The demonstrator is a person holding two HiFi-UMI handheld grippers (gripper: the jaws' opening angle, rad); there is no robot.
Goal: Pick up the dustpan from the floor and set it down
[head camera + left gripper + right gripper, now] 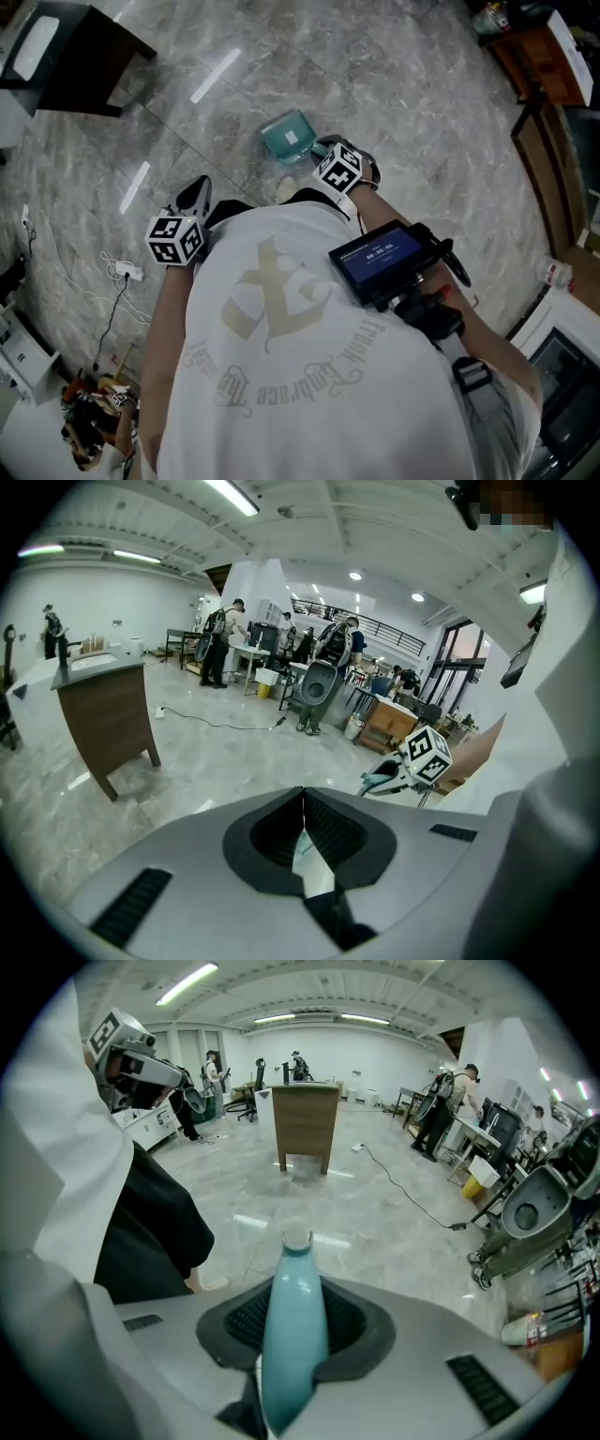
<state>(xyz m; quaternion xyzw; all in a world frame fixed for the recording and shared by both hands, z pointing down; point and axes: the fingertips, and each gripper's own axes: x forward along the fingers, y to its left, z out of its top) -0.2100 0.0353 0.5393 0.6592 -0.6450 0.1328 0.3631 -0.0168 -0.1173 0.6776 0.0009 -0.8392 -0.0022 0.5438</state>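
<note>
The teal dustpan (289,137) hangs just above the marble floor ahead of the person. My right gripper (325,150) is shut on its handle. In the right gripper view, the teal handle (294,1335) runs up between the two dark pads (234,1321) and sticks out past my right gripper (293,1290). My left gripper (194,197) is out to the left, apart from the dustpan. Its jaws (303,803) are shut with nothing in them. From the left gripper view, the right gripper's marker cube (427,755) and a bit of teal dustpan (380,782) show at the right.
A dark wooden table (84,56) stands at the far left. A power strip with cables (128,272) lies on the floor at the left, and wooden furniture (544,56) lines the right side. A wooden stand (305,1124), desks and several people are further off.
</note>
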